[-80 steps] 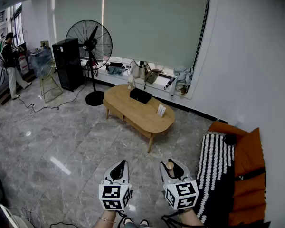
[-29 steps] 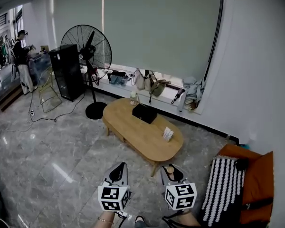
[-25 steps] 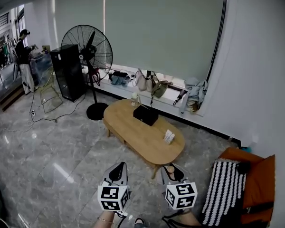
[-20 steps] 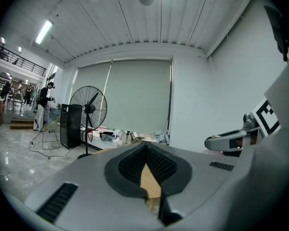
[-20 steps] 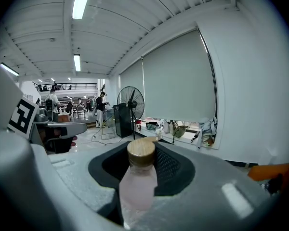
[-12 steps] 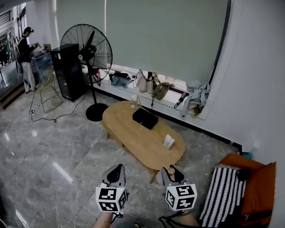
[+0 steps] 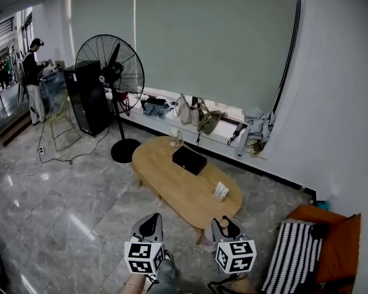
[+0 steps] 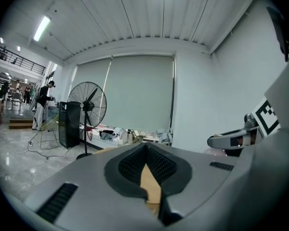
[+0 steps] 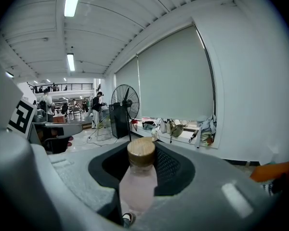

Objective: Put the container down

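My right gripper [image 9: 140, 165] is shut on the container [image 9: 137, 182], a pale pink bottle with a round wooden lid [image 9: 141, 152] that stands upright between its jaws. In the head view the right gripper [image 7: 226, 228] is low at the centre right, and the left gripper [image 7: 150, 225] is beside it. The jaws of the left gripper [image 8: 145, 149] meet at the tips and hold nothing. Both point toward an oval wooden coffee table [image 7: 165, 176] a short way ahead.
On the table lie a black box [image 7: 189, 160], a small white card [image 7: 221, 192] and a jar [image 7: 173, 138]. A tall floor fan [image 7: 110, 66] and a black cabinet [image 7: 86, 100] stand left. A ledge with bags [image 7: 196, 115] runs behind. A striped, orange-cushioned sofa [image 7: 297, 256] sits right. A person [image 7: 32, 78] stands far left.
The coffee table has come nearer and lower in the head view, and the sofa has slid to the right edge. Both grippers stay as they were, the bottle still held.
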A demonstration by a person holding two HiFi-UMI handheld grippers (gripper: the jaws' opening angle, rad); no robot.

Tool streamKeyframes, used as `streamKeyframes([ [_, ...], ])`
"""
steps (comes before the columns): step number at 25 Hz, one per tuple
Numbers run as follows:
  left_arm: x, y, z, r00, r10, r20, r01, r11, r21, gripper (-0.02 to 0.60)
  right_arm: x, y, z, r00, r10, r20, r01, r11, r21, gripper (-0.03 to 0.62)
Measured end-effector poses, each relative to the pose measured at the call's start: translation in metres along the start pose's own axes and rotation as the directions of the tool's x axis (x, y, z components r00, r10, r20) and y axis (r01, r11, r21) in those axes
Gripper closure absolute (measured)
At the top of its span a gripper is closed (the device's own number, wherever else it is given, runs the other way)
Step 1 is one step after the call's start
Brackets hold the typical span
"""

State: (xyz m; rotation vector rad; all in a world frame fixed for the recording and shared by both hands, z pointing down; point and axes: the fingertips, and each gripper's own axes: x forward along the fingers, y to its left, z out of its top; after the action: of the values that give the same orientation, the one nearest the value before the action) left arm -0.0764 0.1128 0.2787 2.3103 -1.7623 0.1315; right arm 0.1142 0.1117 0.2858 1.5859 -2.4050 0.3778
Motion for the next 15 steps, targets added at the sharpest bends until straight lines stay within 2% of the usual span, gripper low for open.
streamKeyframes([
  [15,0.141,0.074,0.050,0.998,-0.056,-0.007,0.056,0.998,0.019,0.584,0.137,-0.022,0.059,0.999,-0.052,-0.010,0.052,0.999,0.001,0.461],
])
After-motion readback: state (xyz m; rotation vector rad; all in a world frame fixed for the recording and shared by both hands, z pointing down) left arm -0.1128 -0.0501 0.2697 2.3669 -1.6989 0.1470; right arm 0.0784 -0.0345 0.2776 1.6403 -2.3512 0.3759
